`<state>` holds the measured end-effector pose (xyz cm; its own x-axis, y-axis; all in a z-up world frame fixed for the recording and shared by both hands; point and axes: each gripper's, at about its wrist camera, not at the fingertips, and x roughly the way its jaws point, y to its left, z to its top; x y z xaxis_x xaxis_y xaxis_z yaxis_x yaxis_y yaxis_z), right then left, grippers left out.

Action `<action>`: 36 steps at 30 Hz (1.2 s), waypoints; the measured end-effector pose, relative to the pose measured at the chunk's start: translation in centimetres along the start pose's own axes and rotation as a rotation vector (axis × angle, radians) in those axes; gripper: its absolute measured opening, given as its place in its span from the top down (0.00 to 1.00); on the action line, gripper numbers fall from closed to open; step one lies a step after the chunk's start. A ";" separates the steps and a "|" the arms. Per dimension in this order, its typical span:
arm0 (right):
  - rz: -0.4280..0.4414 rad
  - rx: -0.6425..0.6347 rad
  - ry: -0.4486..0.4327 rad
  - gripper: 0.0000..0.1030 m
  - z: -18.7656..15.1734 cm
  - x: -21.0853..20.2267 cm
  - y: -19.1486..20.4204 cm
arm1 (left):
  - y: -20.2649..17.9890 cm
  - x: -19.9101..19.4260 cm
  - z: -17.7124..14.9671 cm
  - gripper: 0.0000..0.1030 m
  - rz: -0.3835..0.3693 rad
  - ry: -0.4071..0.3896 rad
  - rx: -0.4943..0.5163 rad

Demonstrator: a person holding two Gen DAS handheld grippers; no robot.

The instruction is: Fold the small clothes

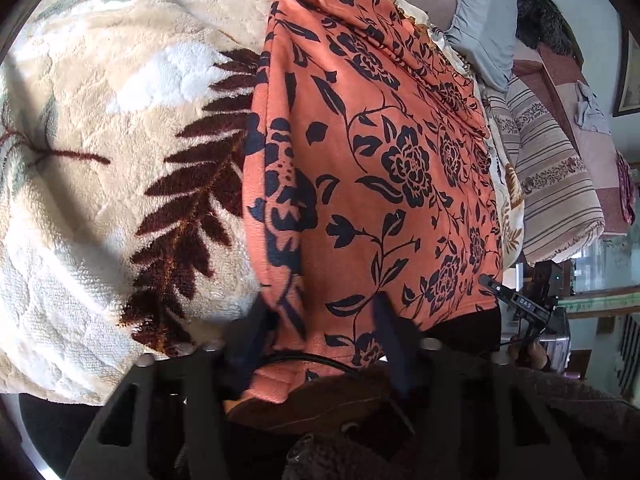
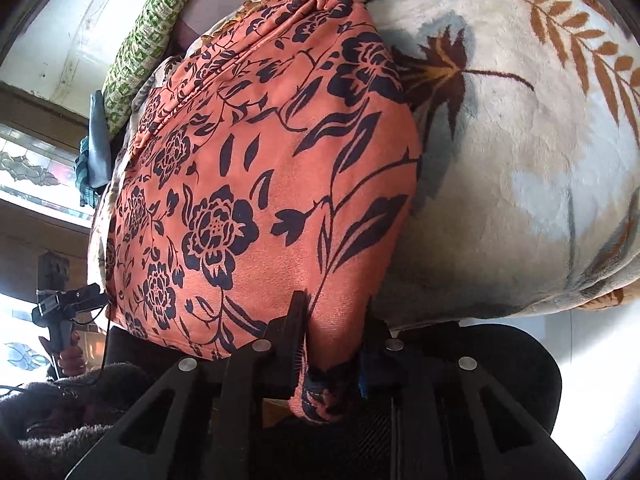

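An orange cloth with dark blue flowers (image 1: 360, 152) lies spread on a cream plush blanket (image 1: 100, 120); it also fills the right wrist view (image 2: 260, 168). My left gripper (image 1: 320, 312) is shut on the cloth's near edge at one corner. My right gripper (image 2: 336, 312) is shut on the near edge at the other corner, with fabric bunched between its fingers. The far end of the cloth is gathered in folds. Each gripper shows at the edge of the other's view, the right gripper (image 1: 516, 300) and the left gripper (image 2: 68, 304).
The blanket (image 2: 520, 160) with brown leaf prints covers the bed. A striped pillow (image 1: 552, 176) and a grey pillow (image 1: 484, 28) lie at the far right. A green patterned cushion (image 2: 148, 36) lies at the far left in the right wrist view.
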<state>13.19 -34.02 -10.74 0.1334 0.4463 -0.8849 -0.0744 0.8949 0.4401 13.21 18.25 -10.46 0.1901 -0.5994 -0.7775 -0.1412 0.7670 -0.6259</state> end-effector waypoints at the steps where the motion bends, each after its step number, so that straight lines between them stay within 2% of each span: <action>1: 0.004 -0.001 -0.005 0.88 -0.1 -0.2 0.1 | 0.4 0.2 0.0 0.88 -0.020 0.009 -0.017; 4: 0.052 0.033 -0.018 0.89 -0.2 -1.0 -0.1 | 0.7 0.3 0.0 0.91 -0.035 -0.007 -0.024; 12: 0.262 0.168 -0.075 0.89 0.6 -3.0 -0.5 | -0.4 -3.2 1.2 0.92 -0.180 -0.122 -0.027; 17: 0.402 0.236 -0.129 0.89 2.9 -3.3 -0.1 | -1.6 -5.4 3.9 0.92 -0.270 -0.208 -0.042; 19: 0.449 0.258 -0.147 0.89 4.3 -3.3 0.1 | -2.0 -6.4 5.4 0.92 -0.284 -0.238 -0.033; 22: 0.505 0.272 -0.181 0.89 6.6 -3.8 0.4 | -2.4 -6.5 7.3 0.91 -0.249 -0.236 -0.019; 24: 0.477 0.249 -0.185 0.89 8.0 -4.0 0.9 | -2.1 -5.8 7.4 0.90 -0.205 -0.185 -0.026; 26: 0.457 0.228 -0.166 0.89 8.7 -3.8 1.3 | -1.8 -5.2 7.0 0.82 -0.100 -0.140 -0.023; 28: 0.431 0.215 -0.145 0.88 8.7 -3.3 1.3 | -0.9 -4.5 6.1 0.59 0.012 -0.094 -0.017; 29: 0.422 0.216 -0.134 0.87 8.5 -2.9 1.1 | -0.5 -3.9 5.8 0.55 0.036 -0.061 -0.020; 32: 0.390 0.234 -0.102 0.85 7.6 -1.7 0.4 | 0.5 -2.6 4.9 0.54 0.061 0.018 -0.035; 36: 0.380 0.248 -0.090 0.85 6.3 -0.8 -0.1 | 0.2 -0.2 4.1 0.47 0.080 0.115 0.004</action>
<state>19.36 -34.43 -9.07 0.2288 0.7317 -0.6420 0.1029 0.6376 0.7634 17.13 19.48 -10.20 0.0653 -0.5586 -0.8269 -0.1471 0.8142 -0.5617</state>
